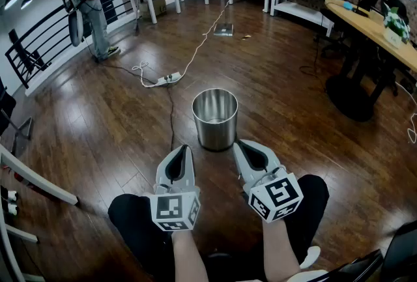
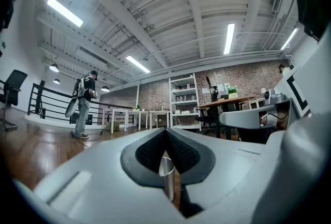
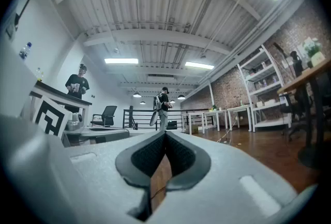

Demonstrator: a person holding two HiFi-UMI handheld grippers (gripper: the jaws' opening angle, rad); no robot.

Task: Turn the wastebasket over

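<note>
The wastebasket (image 1: 215, 119) stands upright on the dark wooden floor (image 1: 293, 111), open mouth up and nothing visible inside, just ahead of the two grippers and roughly centred between them. The left gripper (image 1: 183, 152) has its jaws pressed together on nothing; in its own view only a thin sliver of the shiny basket shows through the slit below the pads. The right gripper (image 1: 241, 147) is likewise closed and empty, and its view shows only floorboards through the gap. Both tips sit near the base of the basket, the right one nearer, though I cannot tell whether it touches. The basket looks like thin polished sheet metal: probably light and stiff, hollow, and slippery along its smooth, slightly tapering wall. On this glossy floor it would likely skid away from a sideways push instead of tipping, and a pinch on the bare wall would tend to slide off. The rolled rim at the top looks like the better hold, with one jaw inside and one outside once the jaws are parted. The other choice is to squeeze the wall between both grippers from opposite sides and rotate. A cable (image 1: 171, 119) runs along the floor just left of the basket, so it is best kept clear when the basket goes down.
</note>
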